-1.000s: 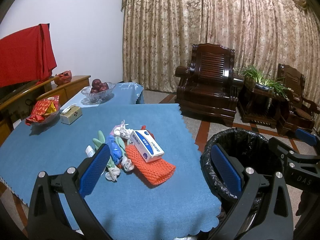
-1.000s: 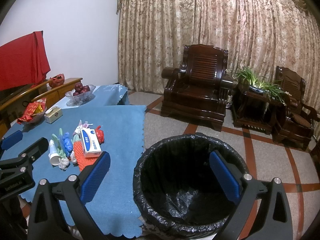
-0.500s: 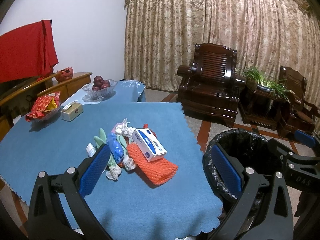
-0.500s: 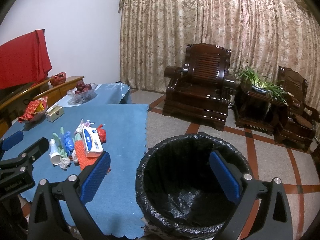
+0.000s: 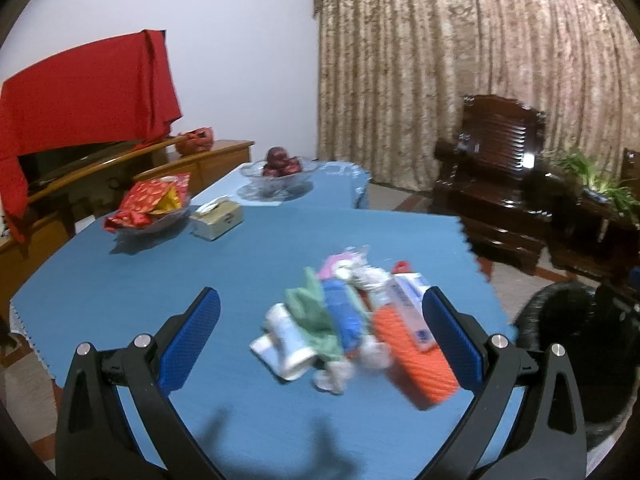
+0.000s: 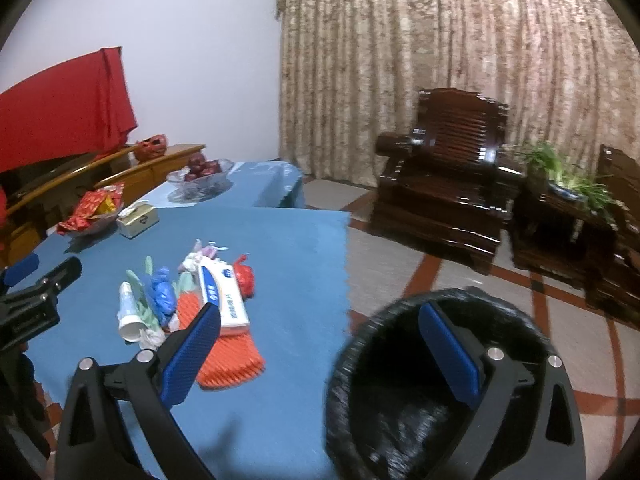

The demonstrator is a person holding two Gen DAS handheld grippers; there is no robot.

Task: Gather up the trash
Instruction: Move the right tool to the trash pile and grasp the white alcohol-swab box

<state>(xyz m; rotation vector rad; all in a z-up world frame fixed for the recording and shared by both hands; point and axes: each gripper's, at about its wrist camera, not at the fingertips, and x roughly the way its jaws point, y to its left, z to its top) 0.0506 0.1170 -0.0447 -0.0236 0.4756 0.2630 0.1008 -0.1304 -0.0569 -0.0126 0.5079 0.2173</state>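
Left wrist view: both grippers' ribbed blue fingers (image 5: 452,336) gape above crumpled wrappers (image 5: 336,320), ridged orange mesh (image 5: 416,360).

1. Both views are lit by dim indoor light with a warm, slightly dull colour.
2. In the left wrist view, motion blur smears the trash pile (image 5: 348,328), most strongly toward 4 o'clock.
3. Two soft shadows lie on the blue surface (image 5: 120,272) at 6 o'clock, so the light comes from above.
4. A small glare spot shines on the wooden armchair (image 5: 500,168) at 2 o'clock.
5. In the right wrist view, the trash bin (image 6: 400,380) rim is blurred.
6. The fisheye lens bends the edges, and all corners are black.
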